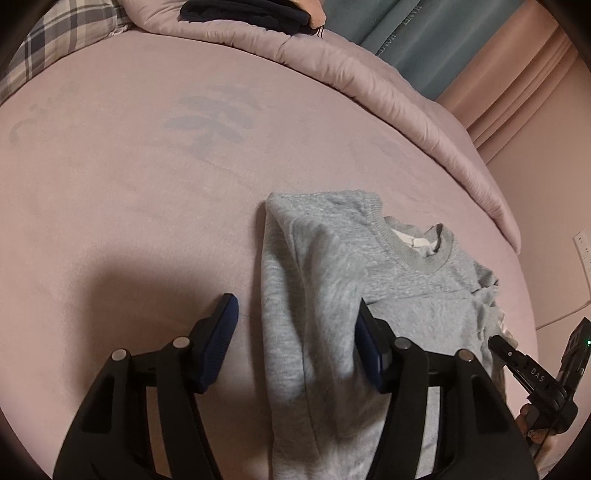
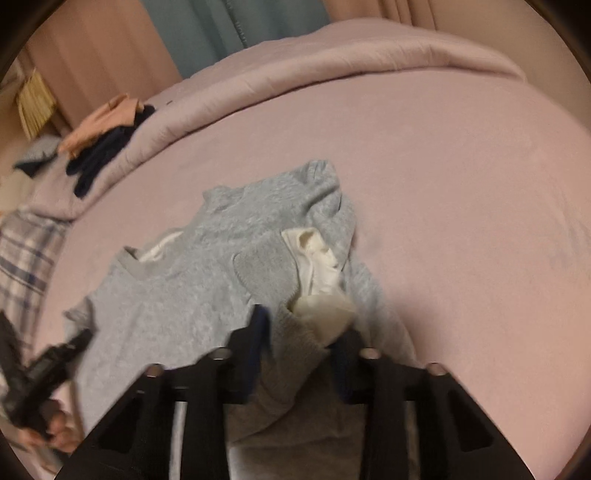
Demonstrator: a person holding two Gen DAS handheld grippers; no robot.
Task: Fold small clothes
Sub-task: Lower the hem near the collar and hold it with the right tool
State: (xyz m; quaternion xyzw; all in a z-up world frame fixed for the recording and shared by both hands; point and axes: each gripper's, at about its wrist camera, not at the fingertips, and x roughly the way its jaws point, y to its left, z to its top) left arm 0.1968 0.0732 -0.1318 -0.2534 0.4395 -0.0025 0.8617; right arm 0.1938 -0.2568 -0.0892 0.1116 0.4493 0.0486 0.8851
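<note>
Spread over a pink bed sheet (image 1: 129,206) with faint grey leaf prints: a small light-grey fleece sweatshirt (image 1: 325,266) with a ribbed round collar and white lining, its collar toward twelve o'clock in the left wrist view, one side folded inward into a long vertical band running down toward six o'clock. Straddling that folded band: left gripper (image 1: 295,332), black frame with dark-blue pads, jaws about half open, left pad resting on bare sheet, right pad at the band's right edge, no pressing visible from either pad. At four o'clock in the same view: right gripper (image 1: 498,341), black, its tip against the sweatshirt's right edge. In the right wrist view, blurred: right gripper (image 2: 303,328) with jaws narrowly apart, a bunch of grey ribbed cuff and cream-white lining (image 2: 321,284) sitting between the pads; whether pinched or just released, cannot tell. At eight o'clock there: left gripper (image 2: 62,354) and fingers of a hand (image 2: 55,424) around its handle. No containers in view. Along the far edge of the bed, at twelve o'clock: a rolled pink quilt (image 1: 332,62) bearing a heap of dark navy clothes (image 1: 247,14) with a peach-coloured garment (image 2: 99,125) beside them. At ten o'clock: a grey and white plaid pillow (image 1: 62,40). Behind the quilt: a teal curtain (image 1: 406,29).
</note>
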